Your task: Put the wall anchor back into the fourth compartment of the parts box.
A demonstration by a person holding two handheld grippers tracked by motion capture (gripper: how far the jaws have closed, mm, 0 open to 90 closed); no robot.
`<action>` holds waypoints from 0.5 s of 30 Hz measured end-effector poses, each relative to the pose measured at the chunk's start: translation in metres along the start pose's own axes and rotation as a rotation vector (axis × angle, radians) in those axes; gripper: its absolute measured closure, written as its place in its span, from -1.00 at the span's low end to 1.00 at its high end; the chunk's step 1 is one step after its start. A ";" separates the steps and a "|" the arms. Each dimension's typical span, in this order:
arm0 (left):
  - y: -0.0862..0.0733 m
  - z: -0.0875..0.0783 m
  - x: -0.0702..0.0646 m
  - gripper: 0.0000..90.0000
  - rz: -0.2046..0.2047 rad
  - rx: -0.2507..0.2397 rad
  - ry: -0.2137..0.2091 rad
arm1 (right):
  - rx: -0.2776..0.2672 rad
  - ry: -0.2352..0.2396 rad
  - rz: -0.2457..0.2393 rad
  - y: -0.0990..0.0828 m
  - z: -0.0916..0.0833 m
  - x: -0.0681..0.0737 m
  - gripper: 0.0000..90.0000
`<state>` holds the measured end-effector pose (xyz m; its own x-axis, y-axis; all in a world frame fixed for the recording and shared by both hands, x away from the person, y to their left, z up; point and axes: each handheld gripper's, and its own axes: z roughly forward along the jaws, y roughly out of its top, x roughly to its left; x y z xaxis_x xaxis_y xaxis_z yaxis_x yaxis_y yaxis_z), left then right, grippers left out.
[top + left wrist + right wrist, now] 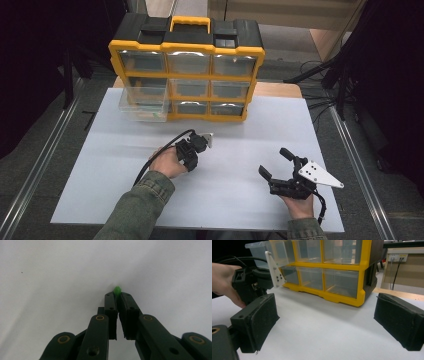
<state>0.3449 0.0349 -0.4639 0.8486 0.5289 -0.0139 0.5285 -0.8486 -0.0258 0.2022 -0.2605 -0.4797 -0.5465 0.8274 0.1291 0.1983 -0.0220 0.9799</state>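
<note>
My left gripper (117,293) points down at the white tabletop (62,277), jaws closed on a small green piece (117,290) that pokes out between the tips. In the high view the left gripper (192,150) is at the middle of the table, in front of the organizer. What the green piece is stays too small to tell. My right gripper (272,161) rests at the front right with its jaws wide apart; in its own view the right gripper (325,322) has nothing between its black pads (263,320).
A yellow and black drawer organizer (186,75) with clear drawers stands at the back of the table, also seen as the organizer (362,277) ahead of my right gripper. One clear drawer (142,102) at its left side is pulled out. The white tabletop (225,190) lies bare between the hands.
</note>
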 end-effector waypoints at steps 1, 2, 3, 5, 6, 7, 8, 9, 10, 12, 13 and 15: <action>-0.001 -0.001 -0.001 0.87 0.011 0.001 -0.002 | 0.003 0.002 0.001 0.000 0.000 0.000 -0.88; -0.001 -0.003 -0.001 0.87 0.018 0.003 0.010 | 0.003 0.001 0.000 0.000 0.000 0.000 -0.88; -0.002 -0.005 -0.001 0.87 0.022 0.008 0.009 | 0.003 0.002 -0.001 0.000 0.001 0.001 -0.88; -0.003 -0.010 -0.002 0.86 0.019 0.003 0.012 | 0.002 0.004 -0.002 0.000 0.001 0.001 -0.88; -0.003 -0.014 -0.001 0.87 0.019 -0.001 0.019 | 0.001 0.002 -0.004 0.000 0.001 0.000 -0.88; -0.004 -0.017 -0.001 0.87 0.018 -0.001 0.018 | 0.002 0.002 0.001 0.000 0.001 0.000 -0.88; -0.004 -0.021 0.000 0.87 0.014 -0.001 0.022 | 0.001 0.001 0.002 0.000 0.001 0.000 -0.88; -0.005 -0.025 0.000 0.87 0.011 -0.005 0.021 | 0.001 0.001 0.004 0.000 0.000 0.000 -0.88; -0.006 -0.029 0.001 0.87 0.011 -0.008 0.022 | -0.002 0.000 0.002 0.000 0.000 0.000 -0.88; -0.007 -0.037 0.002 0.87 0.011 -0.008 0.025 | -0.007 0.002 0.001 0.000 0.000 0.000 -0.88; -0.008 -0.040 0.002 0.87 0.009 -0.012 0.031 | -0.007 0.002 0.001 0.001 0.000 0.000 -0.88; -0.009 -0.048 0.003 0.87 0.008 -0.018 0.035 | -0.008 0.001 0.001 0.001 0.000 -0.001 -0.88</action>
<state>0.3437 0.0428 -0.4157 0.8531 0.5213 0.0212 0.5216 -0.8532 -0.0080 0.2027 -0.2613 -0.4791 -0.5470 0.8269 0.1306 0.1925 -0.0276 0.9809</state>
